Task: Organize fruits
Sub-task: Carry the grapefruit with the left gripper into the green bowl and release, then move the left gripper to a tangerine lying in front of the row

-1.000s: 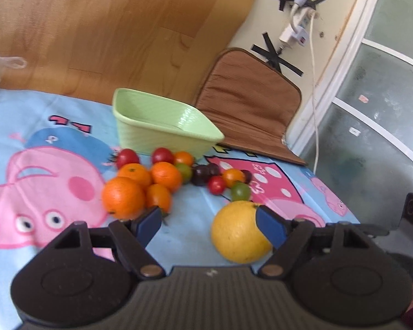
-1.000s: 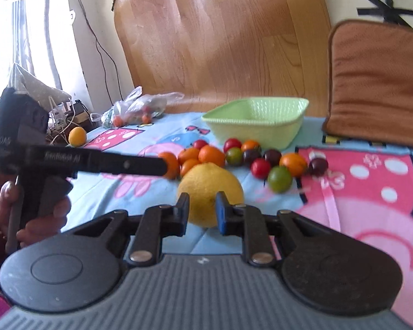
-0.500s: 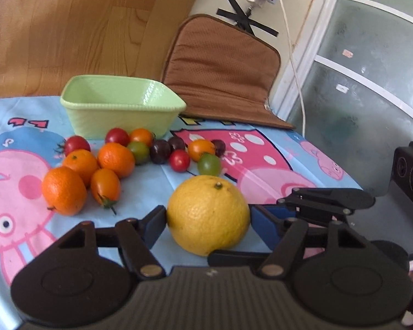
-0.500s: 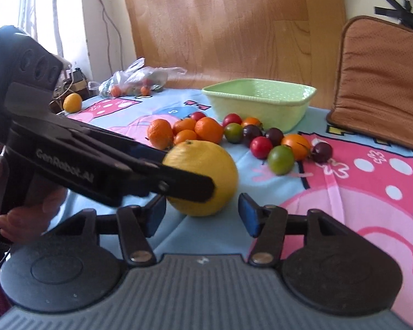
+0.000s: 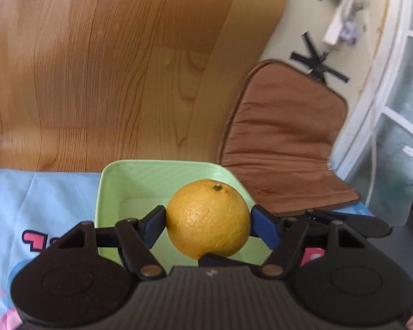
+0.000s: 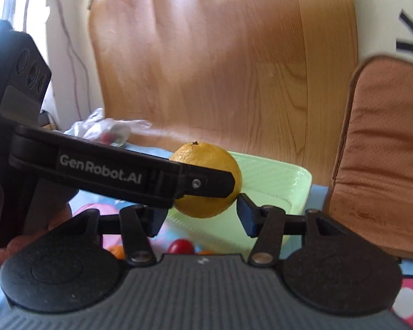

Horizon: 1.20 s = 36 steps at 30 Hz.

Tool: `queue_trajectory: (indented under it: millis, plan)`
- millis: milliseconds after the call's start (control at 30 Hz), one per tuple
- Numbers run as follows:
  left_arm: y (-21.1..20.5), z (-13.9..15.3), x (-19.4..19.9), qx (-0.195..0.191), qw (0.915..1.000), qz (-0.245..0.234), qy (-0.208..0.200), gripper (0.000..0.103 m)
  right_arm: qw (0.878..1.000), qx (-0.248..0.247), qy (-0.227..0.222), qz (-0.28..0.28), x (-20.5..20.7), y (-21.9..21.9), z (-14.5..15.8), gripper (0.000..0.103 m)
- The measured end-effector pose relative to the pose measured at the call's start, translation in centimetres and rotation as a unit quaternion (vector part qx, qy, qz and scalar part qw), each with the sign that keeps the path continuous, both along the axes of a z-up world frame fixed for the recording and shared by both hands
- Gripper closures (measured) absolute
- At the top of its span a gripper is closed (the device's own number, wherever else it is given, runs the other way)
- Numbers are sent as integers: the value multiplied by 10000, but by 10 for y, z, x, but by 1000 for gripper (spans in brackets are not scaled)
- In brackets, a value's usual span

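Orange (image 5: 208, 218) clamped in left tool (image 5: 208, 221) — over basket (image 5: 107, 192)

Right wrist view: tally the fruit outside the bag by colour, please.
Yellow citrus: 1
Red tomato: 1
Orange fruit, both mostly hidden behind the camera's own tool: 2
Total: 4
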<state>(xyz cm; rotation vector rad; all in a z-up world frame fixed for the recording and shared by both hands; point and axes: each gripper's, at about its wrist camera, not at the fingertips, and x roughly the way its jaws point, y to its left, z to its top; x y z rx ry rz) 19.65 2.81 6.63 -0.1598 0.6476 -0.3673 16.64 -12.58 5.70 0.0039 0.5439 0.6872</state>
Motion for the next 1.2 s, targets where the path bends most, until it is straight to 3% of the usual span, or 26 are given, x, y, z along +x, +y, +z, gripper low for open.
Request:
queue_trajectory:
  millis: [133,200,333,400,433,567,667,767,833,900,933,967,1033,1067,1100,1200]
  plan:
    - [-7,-18,20,242,9991,78,346,35,9995,-278,118,-70,12,11,-12,45]
    - [-3,-15,12,160,9997,11,170,33,9997,-201,-46,-105,6,7,-9,43]
    - [30,10,-30,-195,9991,87,-354,30,9993,126,-283,-206,-11,-12,7,43]
    - [50,17,-57,-334,9980,203,-506,28,9989,366,-293,-42,-30,-24,11,48]
    - [60,18,-73,-343,9976,273,-542,27,9988,409,-279,48,-42,-28,11,57]
    - [78,2,-119,-408,9979,363,-335,21,9985,344,61,425,-86,-22,-7,74]
    - [82,-14,-142,-482,9978,408,-186,10,9982,71,205,563,-109,-5,-25,74]
    - [77,-27,-150,-488,9980,391,-46,9,9972,-1,501,562,-110,8,-38,69]
    - [73,-34,-154,-413,9984,395,26,12,9968,-47,561,570,-109,15,-42,59]
    - [68,-41,-156,-247,9988,421,27,25,9976,-277,382,503,-105,26,-42,55]
    - [68,-43,-156,-198,9988,442,48,30,9976,-370,320,490,-106,30,-43,55]
    - [67,-47,-155,-207,9988,435,107,42,9973,-409,325,509,-104,35,-43,55]
    - [66,-53,-154,-205,9983,497,236,52,9971,-417,352,532,-102,38,-42,55]
    - [67,-55,-155,-190,9982,527,208,58,9971,-397,348,549,-103,37,-42,61]
    - [66,-56,-157,-216,9981,527,219,62,9970,-416,342,555,-105,36,-41,66]
    - [62,-55,-163,-381,9978,445,321,63,9974,-352,353,511,-114,26,-41,68]
